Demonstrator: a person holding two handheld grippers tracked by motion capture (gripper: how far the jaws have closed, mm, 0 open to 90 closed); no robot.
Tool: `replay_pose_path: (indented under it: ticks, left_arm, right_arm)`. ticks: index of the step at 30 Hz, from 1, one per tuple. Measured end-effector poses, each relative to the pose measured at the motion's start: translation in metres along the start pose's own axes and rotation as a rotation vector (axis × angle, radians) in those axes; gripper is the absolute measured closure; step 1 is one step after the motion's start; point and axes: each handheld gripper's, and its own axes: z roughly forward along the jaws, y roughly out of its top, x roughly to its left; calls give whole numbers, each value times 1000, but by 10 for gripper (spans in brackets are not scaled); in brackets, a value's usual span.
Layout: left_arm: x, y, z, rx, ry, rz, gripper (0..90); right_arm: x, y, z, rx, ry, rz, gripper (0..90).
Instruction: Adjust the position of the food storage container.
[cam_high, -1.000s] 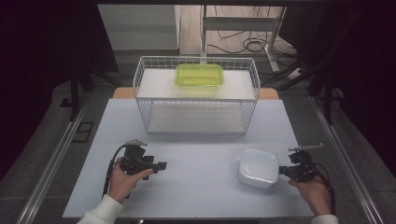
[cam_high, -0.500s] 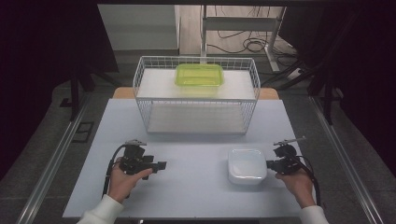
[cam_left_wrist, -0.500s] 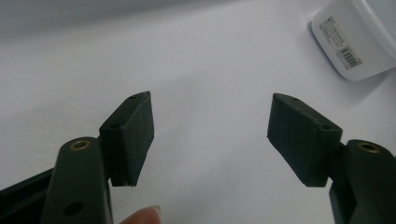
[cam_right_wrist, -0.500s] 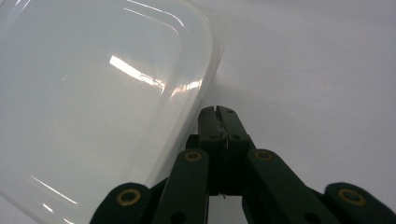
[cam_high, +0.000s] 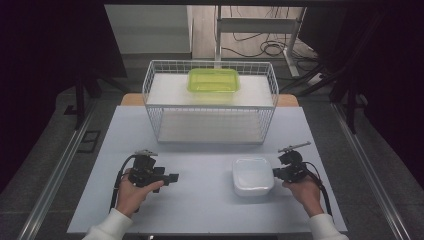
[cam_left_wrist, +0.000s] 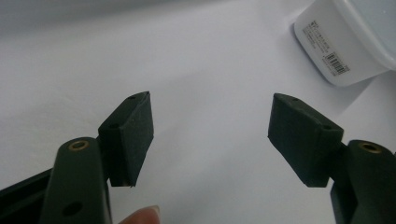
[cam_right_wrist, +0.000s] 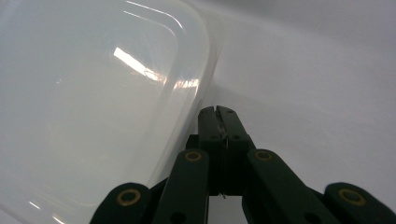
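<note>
A white plastic container (cam_high: 253, 175) with its lid on lies on the white table (cam_high: 200, 215), right of centre. My right gripper (cam_high: 276, 172) is at its right side. In the right gripper view the gripper (cam_right_wrist: 217, 111) has its jaws pressed together, tips against the container's (cam_right_wrist: 93, 93) rim, nothing visibly between them. My left gripper (cam_high: 172, 177) rests at the front left, pointing right, well apart from the container. In the left gripper view the gripper (cam_left_wrist: 210, 135) is open and empty, with the container's labelled side (cam_left_wrist: 327, 51) far ahead.
A white wire basket (cam_high: 210, 106) stands at the back of the table, with a green lidded container (cam_high: 213, 80) in its rear part. Bare tabletop lies between the two grippers and in front of the basket. Dark floor surrounds the table.
The white container has slid left across the table with my right gripper following at its right side. The left gripper has stayed in place.
</note>
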Motion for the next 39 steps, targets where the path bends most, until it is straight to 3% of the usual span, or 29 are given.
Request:
replay_pose_path:
  ticks: [6,19,28,39]
  left_arm:
    - [1,0,0,2,-2,-2,305]
    - [1,0,-1,3,-6,-3,301]
    - [3,0,-1,0,-4,-12,300]
    - [3,0,0,1,-4,-14,299]
  right_arm:
    - [20,11,10,15,16,-36,886]
    - [50,14,16,36,47,-86,886]
    - [78,20,30,59,105,-127,885]
    - [96,25,41,61,145,-151,885]
